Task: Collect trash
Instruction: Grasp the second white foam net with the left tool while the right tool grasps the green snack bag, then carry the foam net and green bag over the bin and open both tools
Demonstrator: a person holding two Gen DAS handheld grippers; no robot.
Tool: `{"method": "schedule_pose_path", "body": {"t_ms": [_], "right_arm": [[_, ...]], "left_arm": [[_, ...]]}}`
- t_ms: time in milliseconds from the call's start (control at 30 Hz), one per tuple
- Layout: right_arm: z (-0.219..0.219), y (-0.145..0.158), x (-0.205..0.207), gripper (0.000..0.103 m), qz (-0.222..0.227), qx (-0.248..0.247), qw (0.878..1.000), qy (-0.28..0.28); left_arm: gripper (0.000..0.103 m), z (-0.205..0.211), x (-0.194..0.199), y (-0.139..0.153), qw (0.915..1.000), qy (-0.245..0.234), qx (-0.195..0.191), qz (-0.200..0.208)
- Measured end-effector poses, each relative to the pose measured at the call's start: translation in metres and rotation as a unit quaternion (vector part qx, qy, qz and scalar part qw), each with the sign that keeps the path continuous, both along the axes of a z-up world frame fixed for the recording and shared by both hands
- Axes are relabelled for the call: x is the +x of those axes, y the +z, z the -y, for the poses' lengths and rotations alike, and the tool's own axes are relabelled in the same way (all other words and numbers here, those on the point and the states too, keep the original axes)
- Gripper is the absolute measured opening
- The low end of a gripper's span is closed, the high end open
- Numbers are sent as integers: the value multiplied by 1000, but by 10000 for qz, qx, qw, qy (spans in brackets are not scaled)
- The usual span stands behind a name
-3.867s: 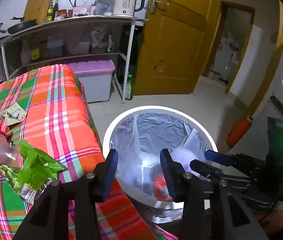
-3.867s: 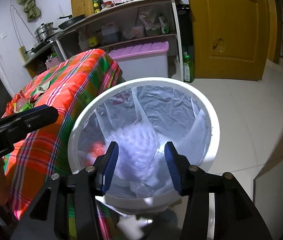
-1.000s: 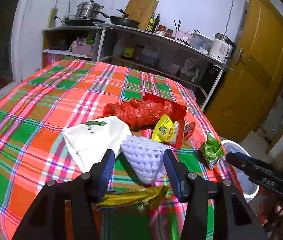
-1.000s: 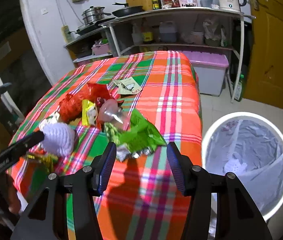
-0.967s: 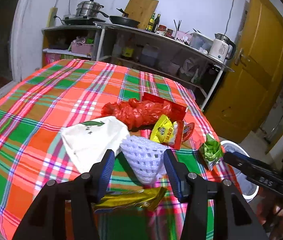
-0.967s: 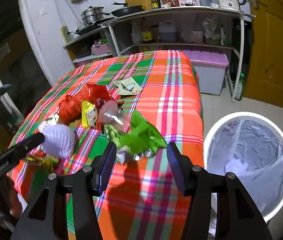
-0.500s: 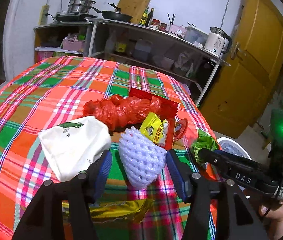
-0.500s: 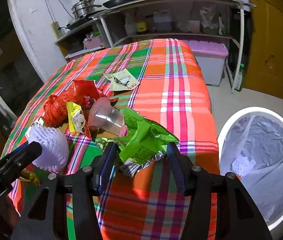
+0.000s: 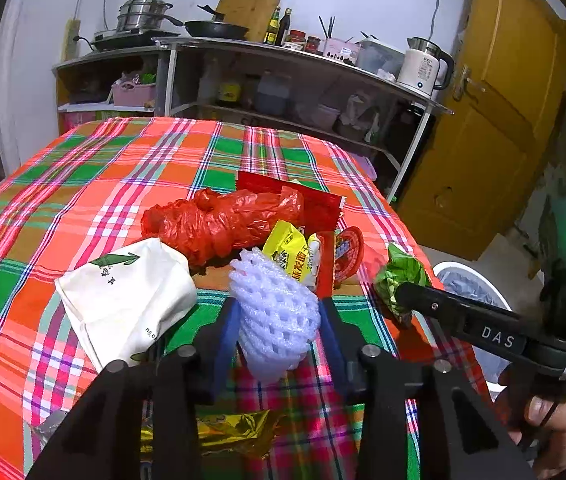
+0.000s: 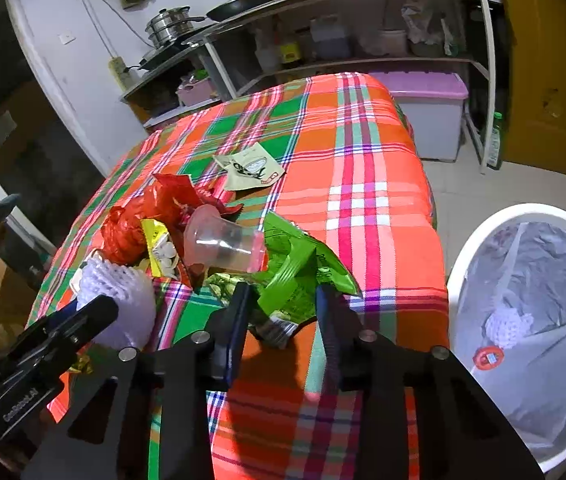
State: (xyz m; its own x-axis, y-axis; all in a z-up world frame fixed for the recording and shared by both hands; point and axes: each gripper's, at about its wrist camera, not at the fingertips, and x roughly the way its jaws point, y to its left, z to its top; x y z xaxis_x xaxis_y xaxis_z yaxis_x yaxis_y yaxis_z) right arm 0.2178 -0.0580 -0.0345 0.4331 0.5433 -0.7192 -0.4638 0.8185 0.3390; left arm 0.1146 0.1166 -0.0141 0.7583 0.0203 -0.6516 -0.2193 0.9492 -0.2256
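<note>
- White foam fruit net (image 9: 277,312) lies on the table (image 9: 83,184) near its front edge, between the fingers of the left tool (image 9: 279,334). Jaws have just been closing; both blue pads sit against the net's sides, so clamped on it.
- Green snack wrapper (image 10: 299,280) lies crumpled at the table's right edge, w/ its near end between the fingers of the right tool (image 10: 283,320). Jaws have just been closing; left pad meets the wrapper, right pad looks at its edge, so pinched on it.
- Left wrist view, around the net: cream paper bag (image 9: 127,296) at 9 o'clock, just beside; red plastic bag (image 9: 219,224) at 11; yellow packet (image 9: 293,256) at 1, touching; round red lid (image 9: 349,254) further at 2; gold foil wrapper (image 9: 219,432) at 6, partly under the tool.
- Right wrist view: clear plastic cup (image 10: 223,242) on its side at 11 o'clock of the green wrapper, touching it; small beige packet (image 10: 249,168) further back at 12, apart from the pile.
- White bin (image 10: 483,240) w/ clear liner stands on the floor at 3 o'clock of the table; another foam net (image 10: 509,326) and a red round piece (image 10: 487,358) lie in it.
- A person's hand (image 9: 551,428) grips the right tool's handle.
</note>
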Motion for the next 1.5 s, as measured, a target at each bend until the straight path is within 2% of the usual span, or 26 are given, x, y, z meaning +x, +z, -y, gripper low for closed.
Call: {"method": "schedule_pose_path", "body": {"t_ms": [167,367,933,1500], "right_arm": [[3,4,-8,25,127,-21,9999,66],[18,9,-18,24,206,31,9998,9],[64,52,-67,24,886,111,9959,-160],[127,65,-90,24,1086,105,9914,-722]], "left_arm": [[31,0,-3,2,10000,30,44,23],[28,4,-9,8,9999,-3,134,69],[28,44,-36,40,9983,-328,308,362],[28,106,-35,57,9932,-979,377,496]]}}
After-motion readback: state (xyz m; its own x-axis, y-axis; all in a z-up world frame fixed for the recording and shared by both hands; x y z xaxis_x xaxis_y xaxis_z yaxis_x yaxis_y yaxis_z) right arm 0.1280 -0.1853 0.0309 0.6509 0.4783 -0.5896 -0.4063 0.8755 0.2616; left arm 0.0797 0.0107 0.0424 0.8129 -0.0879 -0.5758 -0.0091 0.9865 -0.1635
